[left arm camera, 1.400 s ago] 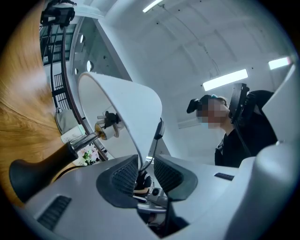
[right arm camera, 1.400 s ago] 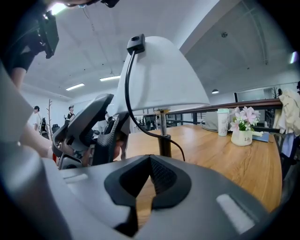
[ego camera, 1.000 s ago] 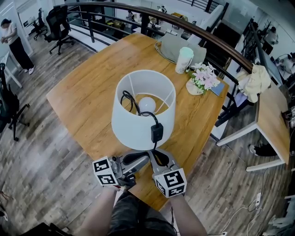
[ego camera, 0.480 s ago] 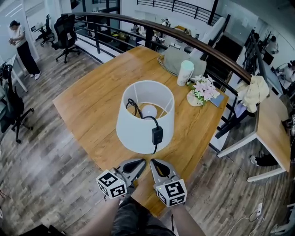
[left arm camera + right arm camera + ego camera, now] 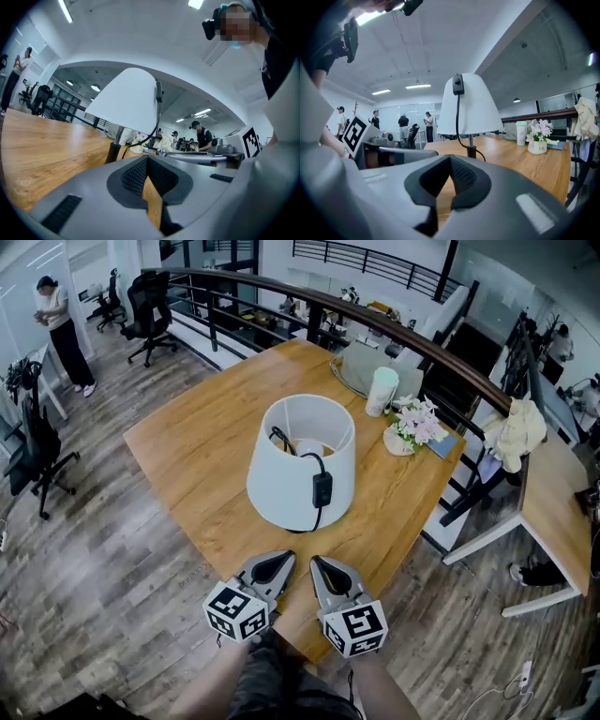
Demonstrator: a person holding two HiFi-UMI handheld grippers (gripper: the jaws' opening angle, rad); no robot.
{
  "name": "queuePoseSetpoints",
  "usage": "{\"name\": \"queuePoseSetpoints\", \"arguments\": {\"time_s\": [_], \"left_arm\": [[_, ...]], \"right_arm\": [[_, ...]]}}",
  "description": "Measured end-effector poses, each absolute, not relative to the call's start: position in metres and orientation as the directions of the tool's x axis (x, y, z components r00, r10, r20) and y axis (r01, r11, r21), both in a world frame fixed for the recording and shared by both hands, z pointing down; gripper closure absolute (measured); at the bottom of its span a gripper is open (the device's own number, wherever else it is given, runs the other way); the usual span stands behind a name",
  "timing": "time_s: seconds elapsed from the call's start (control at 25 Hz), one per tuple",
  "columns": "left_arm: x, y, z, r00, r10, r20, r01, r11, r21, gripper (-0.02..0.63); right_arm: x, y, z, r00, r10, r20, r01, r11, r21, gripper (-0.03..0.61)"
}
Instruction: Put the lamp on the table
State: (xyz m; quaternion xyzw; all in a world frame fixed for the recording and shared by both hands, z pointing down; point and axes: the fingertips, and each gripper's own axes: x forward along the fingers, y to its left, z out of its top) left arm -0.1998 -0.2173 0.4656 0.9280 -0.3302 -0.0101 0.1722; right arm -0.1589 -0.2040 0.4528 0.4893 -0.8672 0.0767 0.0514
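Drawn back since a second ago from under the shade: left gripper (image 5: 281, 559) and right gripper (image 5: 319, 562), now side by side low at the near edge of the table (image 5: 202, 451), clear of the lamp (image 5: 302, 463). Each pressed together at the tips and pinching nothing, with only wood grain showing behind the pads in the gripper views.

Stands upright near the middle of the table with nothing holding it. By the look of it, placement is done.

Could still go wrong through the cord (image 5: 302, 457): loops out of the open top, over the front rim and down the outside of the shade, with the switch (image 5: 322, 488) hanging on the side nearest the grippers. A forward swing could hook that loop and tilt or drag the lamp. A hard knock to the table edge might rock it too. Cup (image 5: 382, 390) and flowers (image 5: 415, 423) close enough on the far right to be hit if tipped that way.

Looks like this: white tapered shade, wider at the bottom; pale bulb visible inside; thin metal stem with a dark collar; black cord and black switch.
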Motion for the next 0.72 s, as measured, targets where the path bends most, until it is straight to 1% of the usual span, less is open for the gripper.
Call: {"name": "queuePoseSetpoints", "arguments": {"time_s": [0.48, 0.72], "left_arm": [[-0.217, -0.186, 0.438, 0.712, -0.698, 0.084, -0.691, -0.673, 0.266, 0.617], [-0.224, -0.168, 0.419, 0.687, -0.725, 0.049, -0.712, -0.658, 0.246, 0.617]], "right_arm": [[-0.165, -0.174, 0.426, -0.54, -0.834, 0.117, -0.841, 0.539, -0.043, 0.571], [-0.167, -0.158, 0.405, -0.543, -0.835, 0.085, -0.838, 0.546, 0.006, 0.571]]}}
